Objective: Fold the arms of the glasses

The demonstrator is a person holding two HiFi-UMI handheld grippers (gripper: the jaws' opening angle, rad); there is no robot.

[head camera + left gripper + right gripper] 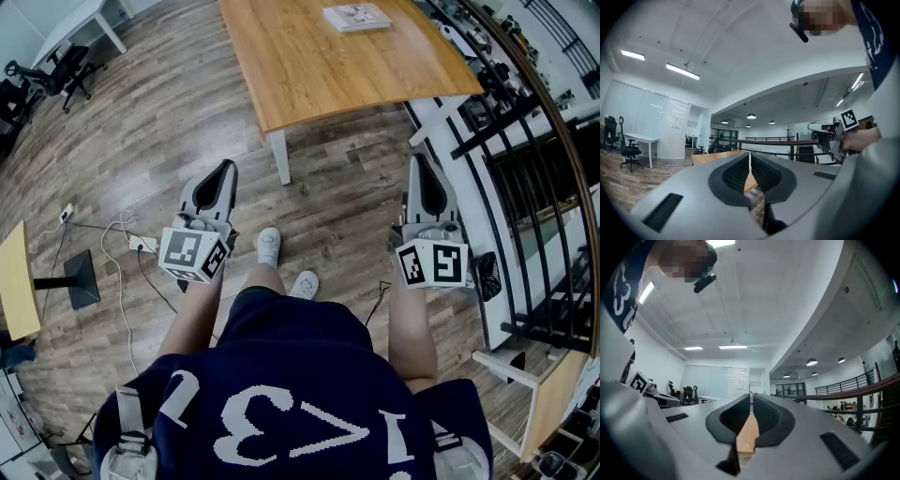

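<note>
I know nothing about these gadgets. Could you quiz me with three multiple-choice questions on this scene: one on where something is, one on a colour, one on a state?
1. Where does the booklet lie?
A on the wooden table; B in a basket; C on a sofa.
2. What colour are the person's shoes?
A black; B white; C red.
3. How do the fingers of the left gripper stand?
A wide apart; B clamped on glasses; C together, nothing between them.

Key: 1 A, the head view shows it at the tabletop's far end. 2 B, both shoes show white on the plank floor. 3 C, the left gripper view shows the tips meeting, with only the room beyond.
</note>
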